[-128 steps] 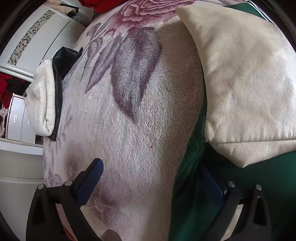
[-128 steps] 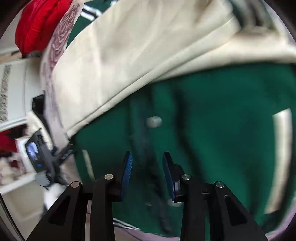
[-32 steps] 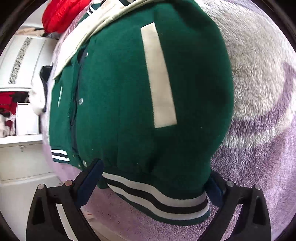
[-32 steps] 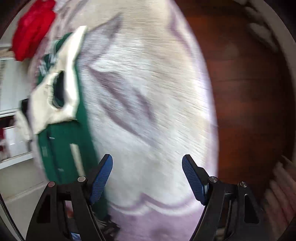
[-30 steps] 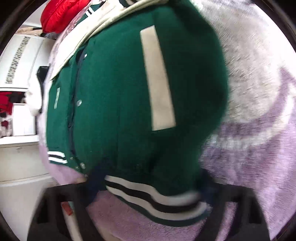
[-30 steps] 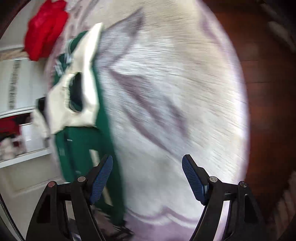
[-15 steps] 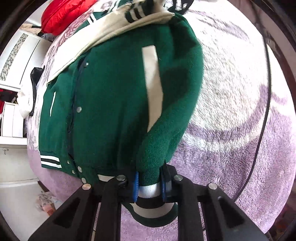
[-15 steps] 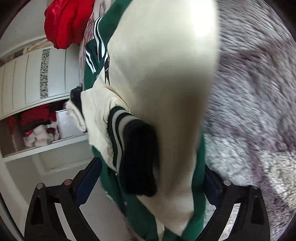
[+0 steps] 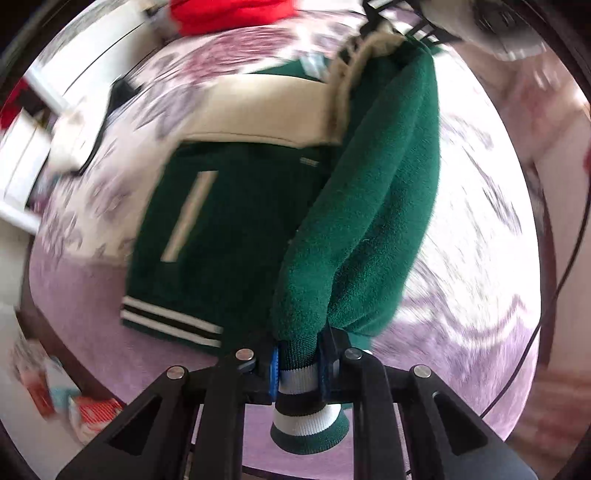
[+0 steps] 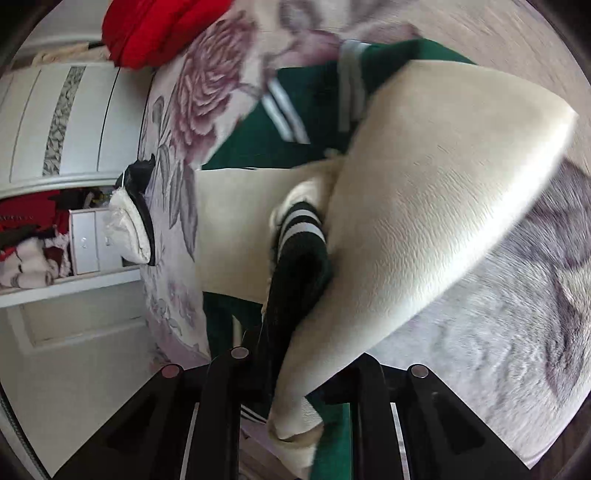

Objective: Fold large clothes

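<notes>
Green fleece varsity jacket with cream leather-look sleeves (image 9: 236,221) lies front-up on the pink-and-white floral plush blanket (image 9: 472,258) covering the bed, one side edge lifted off it.

Left gripper (image 9: 297,363): pinching the green-white-black striped ribbed hem band (image 9: 306,417) at the jacket's bottom corner; blue pads pressed onto the knit, band tail hanging out below the fingers. Grabbing the rib makes sense, since it's the stiffest edge and won't slip like fleece. The green body panel (image 9: 369,221) runs up from this grip in a raised ridge towards the shoulder, so the whole side comes up as one flap.

Right gripper (image 10: 291,373): jaws closing on the shoulder end, with cream sleeve material (image 10: 424,206) and the dark striped cuff (image 10: 301,240) bunched between the fingers. Pad contact is hidden by fabric, but cloth is clearly in the gap and draped over the fingers. Taking sleeve plus cuff together keeps the sleeve from trailing.

My read: the two grips sit at opposite ends of the same side edge to fold that side inwards over the front along a straight line. The other half stays flat as the base.

Risk: the sleeve bundle is thick and may shed a layer.

Red padded garment (image 10: 155,29) at the blanket's far end and white wardrobe (image 10: 66,122) beside the bed are not involved.
</notes>
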